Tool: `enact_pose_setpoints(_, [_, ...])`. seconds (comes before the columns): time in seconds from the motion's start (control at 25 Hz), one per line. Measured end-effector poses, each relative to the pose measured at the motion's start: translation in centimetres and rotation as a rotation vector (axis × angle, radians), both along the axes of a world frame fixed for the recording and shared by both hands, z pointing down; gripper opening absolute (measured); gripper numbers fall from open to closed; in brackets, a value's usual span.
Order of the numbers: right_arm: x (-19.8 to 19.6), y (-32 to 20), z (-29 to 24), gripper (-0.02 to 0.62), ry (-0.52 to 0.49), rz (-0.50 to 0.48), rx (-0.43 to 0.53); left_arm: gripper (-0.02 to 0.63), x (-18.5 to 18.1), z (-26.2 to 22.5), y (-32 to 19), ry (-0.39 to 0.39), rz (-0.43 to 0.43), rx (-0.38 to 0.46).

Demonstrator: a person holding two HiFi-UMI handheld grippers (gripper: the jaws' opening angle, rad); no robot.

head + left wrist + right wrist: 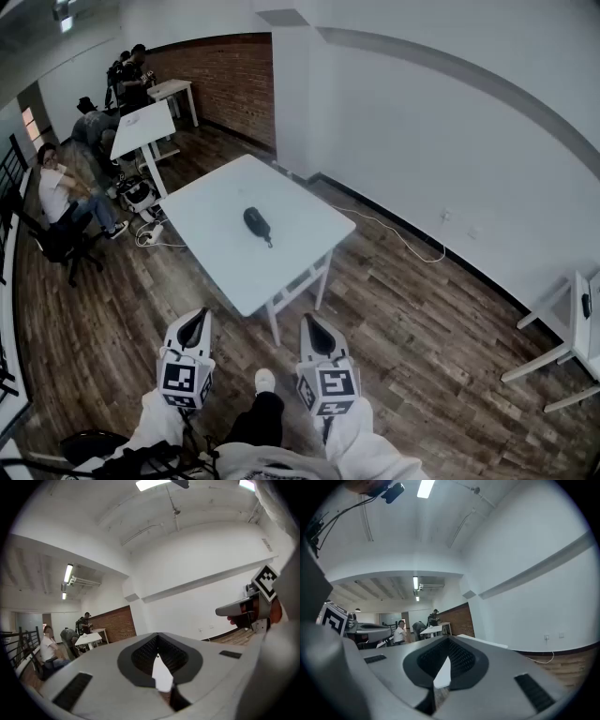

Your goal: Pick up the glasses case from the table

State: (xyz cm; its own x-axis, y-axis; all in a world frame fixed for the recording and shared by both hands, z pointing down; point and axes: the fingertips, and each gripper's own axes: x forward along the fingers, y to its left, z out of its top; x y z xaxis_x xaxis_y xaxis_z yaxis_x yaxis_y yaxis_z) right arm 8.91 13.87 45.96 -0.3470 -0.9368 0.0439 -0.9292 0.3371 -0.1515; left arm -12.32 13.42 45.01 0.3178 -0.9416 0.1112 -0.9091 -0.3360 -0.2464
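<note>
Standing well back from the white table (291, 253), you hold both grippers out in front of you, roughly level, with bare wooden floor (422, 319) between you and the table's near corner; the left gripper (194, 323) has its jaws pressed together with nothing in them, and the right gripper (312, 330) looks the same, jaws meeting and empty; the glasses case (257, 223), a dark oblong, lies alone near the middle of the tabletop, well apart from both grippers; in the head view its long axis runs on a diagonal from upper left to lower right, with a thin tab or strap trailing from the lower-right end, the end nearer you; the step in hand looks like the approach, so walk in until the case is within easy reach, spread the jaws of one gripper before you lower it, and turn your wrist so the jaws cross the case's short width rather than its length; aim for the middle of the body, not the tab, and close only once both pads bracket it.
</note>
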Motion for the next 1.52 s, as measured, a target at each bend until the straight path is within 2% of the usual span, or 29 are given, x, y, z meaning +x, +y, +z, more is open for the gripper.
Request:
enact_pose_setpoints(0.28, [-1.4, -14.0, 2.2, 0.006, 0.036, 0.018, -0.054, 0.023, -2.4, 2.9, -15.1, 0.010, 0.003, -0.035])
enact_pose_setpoints(0.56, [-2.1, -28.4, 0.0, 0.006, 0.068, 0.051, -0.053, 0.023, -3.0, 2.1, -30.5, 0.027, 0.023, -0.055])
enact_pose_setpoints(0.8, [-2.9, -34.7, 0.6, 0.006, 0.053, 0.018, -0.082, 0.023, -4.4, 4.2, -36.0, 0.000, -0.078, -0.155])
enact_pose_setpoints(1.0, [-2.5, -39.1, 0.8, 0.006, 0.034, -0.024, -0.087, 0.023, -3.0, 5.5, -39.6, 0.007, -0.097, -0.200])
enact_pose_setpoints(1.12, [-2.2, -40.8, 1.5, 0.006, 0.030, -0.049, -0.104, 0.023, -1.7, 7.8, -41.3, 0.037, -0.119, -0.284])
enact_pose_setpoints(1.28, [-0.9, -42.1, 2.7, 0.006, 0.034, -0.066, -0.128, 0.031, -0.8, 12.1, -43.5, 0.131, -0.196, -0.452])
enact_pose_setpoints(1.32, [-0.3, -42.4, 3.1, 0.006, 0.037, -0.067, -0.137, 0.047, -0.6, 13.4, -44.0, 0.157, -0.205, -0.493])
enact_pose_setpoints(1.4, [0.8, -42.9, 3.8, 0.006, 0.048, -0.066, -0.155, 0.173, 0.1, 15.7, -45.1, 0.217, -0.219, -0.568])
enact_pose_setpoints(1.44, [1.4, -43.0, 4.0, 0.006, 0.055, -0.065, -0.161, 0.238, 0.5, 16.7, -45.6, 0.248, -0.230, -0.600])
enact_pose_setpoints(1.48, [1.9, -43.2, 4.1, 0.006, 0.063, -0.066, -0.167, 0.355, 0.8, 17.8, -46.2, 0.271, -0.244, -0.629])
enact_pose_setpoints(1.52, [2.5, -43.3, 4.3, 0.006, 0.070, -0.066, -0.173, 0.412, 1.1, 19.0, -46.8, 0.285, -0.257, -0.656])
